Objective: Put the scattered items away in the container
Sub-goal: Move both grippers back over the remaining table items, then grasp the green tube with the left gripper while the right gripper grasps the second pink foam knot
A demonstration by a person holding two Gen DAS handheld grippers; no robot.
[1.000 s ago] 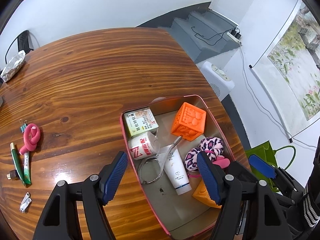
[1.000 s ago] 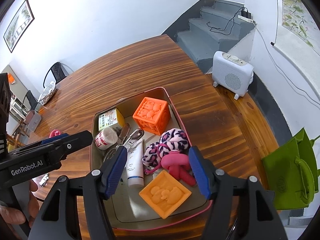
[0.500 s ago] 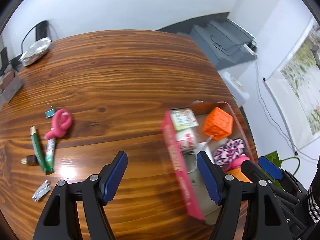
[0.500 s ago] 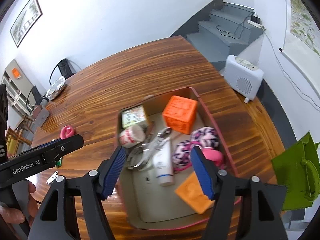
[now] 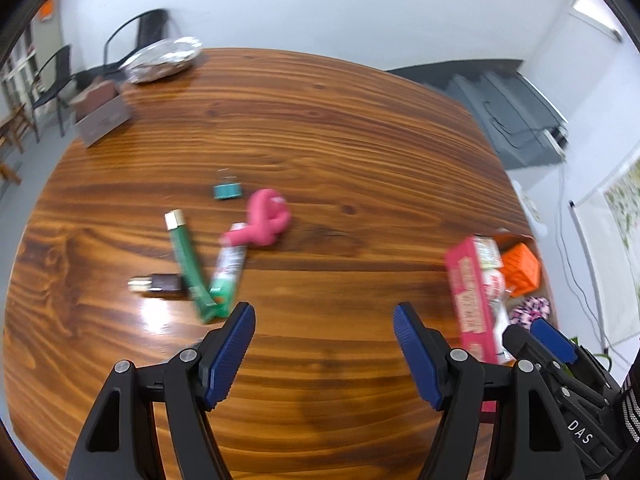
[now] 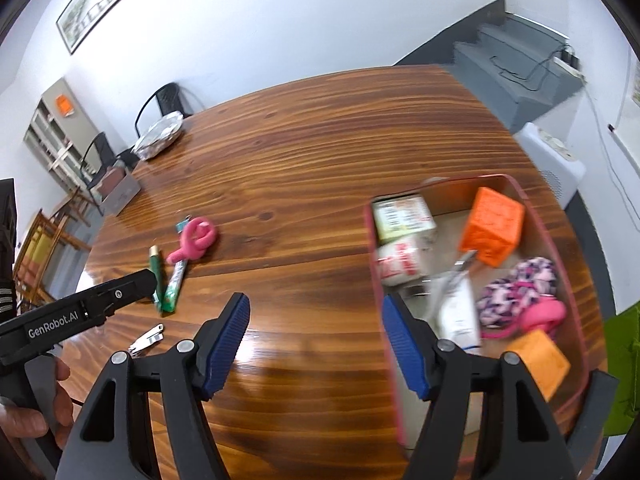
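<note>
Scattered items lie in a loose cluster on the wooden desk (image 5: 320, 152), well apart from the pink-walled container (image 6: 560, 248) at the desk's right end. In the left wrist view the cluster holds a teal binder clip (image 5: 227, 190), a knotted pink toy (image 5: 266, 220), a green pen (image 5: 187, 260) with a pale cap, a green-and-white tube (image 5: 226, 274) whose lower end meets the pen's tip, and a small dark USB stick (image 5: 158, 284) just beside the pen. A nail clipper (image 6: 146, 338) shows only in the right wrist view, nearer the camera than the pen.

The left gripper (image 5: 324, 350) hangs above bare desk with its jaws released and nothing between them; the cluster sits ahead and to its left. The right gripper (image 6: 316, 346) is likewise spread wide and empty, its right finger over the container's near wall.

Inside the container are an orange cube (image 6: 492, 232), a small printed box (image 6: 402, 218), a white roll with red lettering (image 6: 400, 260), a white tube (image 6: 460, 314), a pink-and-black fuzzy piece (image 6: 516, 292), another pink toy (image 6: 544, 312) and a second orange block (image 6: 538, 360).
</note>
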